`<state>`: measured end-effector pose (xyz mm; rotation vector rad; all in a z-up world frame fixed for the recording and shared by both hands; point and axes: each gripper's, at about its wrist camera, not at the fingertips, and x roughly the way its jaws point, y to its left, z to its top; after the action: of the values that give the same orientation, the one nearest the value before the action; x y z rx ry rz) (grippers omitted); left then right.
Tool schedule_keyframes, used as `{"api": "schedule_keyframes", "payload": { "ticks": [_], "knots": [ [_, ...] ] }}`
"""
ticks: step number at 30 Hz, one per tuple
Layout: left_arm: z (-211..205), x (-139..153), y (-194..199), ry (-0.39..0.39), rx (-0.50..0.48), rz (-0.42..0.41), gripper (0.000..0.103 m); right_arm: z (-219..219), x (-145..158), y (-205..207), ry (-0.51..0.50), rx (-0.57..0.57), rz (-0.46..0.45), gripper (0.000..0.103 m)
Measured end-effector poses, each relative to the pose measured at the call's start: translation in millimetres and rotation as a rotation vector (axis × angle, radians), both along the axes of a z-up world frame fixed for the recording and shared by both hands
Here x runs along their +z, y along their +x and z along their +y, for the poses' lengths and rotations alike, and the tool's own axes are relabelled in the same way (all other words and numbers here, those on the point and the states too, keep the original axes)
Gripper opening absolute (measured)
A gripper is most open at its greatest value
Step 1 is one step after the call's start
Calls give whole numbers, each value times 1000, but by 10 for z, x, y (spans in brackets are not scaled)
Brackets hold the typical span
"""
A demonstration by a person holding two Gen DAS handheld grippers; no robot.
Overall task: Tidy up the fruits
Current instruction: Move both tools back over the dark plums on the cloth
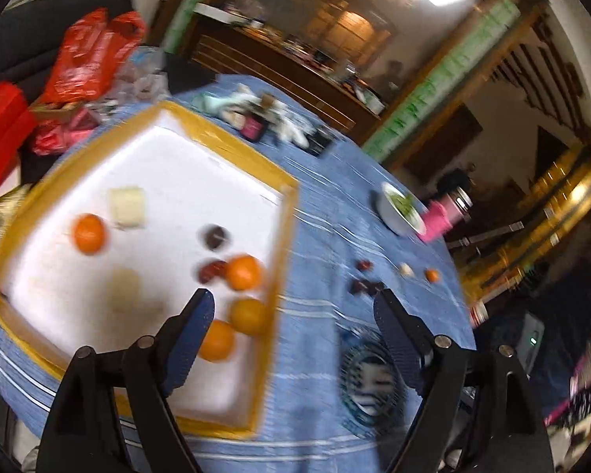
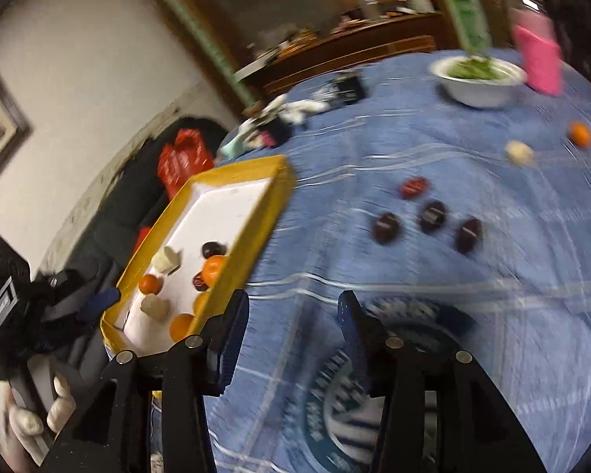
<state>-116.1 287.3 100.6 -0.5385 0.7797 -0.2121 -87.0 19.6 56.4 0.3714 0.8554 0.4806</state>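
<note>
A white tray with a yellow rim lies on the blue tablecloth. In it are several oranges, dark red fruits and pale pieces. Loose on the cloth are several dark fruits, a red one, a pale piece and a small orange. My left gripper is open and empty over the tray's near right edge; it also shows in the right wrist view. My right gripper is open and empty over the cloth.
A white bowl of greens and a pink bottle stand at the far side. Clutter lies behind the tray. Red bags sit on a dark chair at the left. The table edge curves at the right.
</note>
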Motion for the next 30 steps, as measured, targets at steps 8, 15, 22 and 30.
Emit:
{"api": "schedule_keyframes", "payload": {
  "ticks": [8,15,22,30],
  "knots": [
    [-697,140,-208,59,-143,-32,82,-549,-85,-251,47,-141,11,54],
    [-867,132,-262,74,-168,-18,83,-695,-164,-394,56,-185,8,58],
    [-966,82,-272,79,-199,-8,83,-812,-248,-427,60,-224,29,58],
    [-950,-13,-234,60,-211,11,83,-855,-315,-415,43,-252,48,59]
  ]
}}
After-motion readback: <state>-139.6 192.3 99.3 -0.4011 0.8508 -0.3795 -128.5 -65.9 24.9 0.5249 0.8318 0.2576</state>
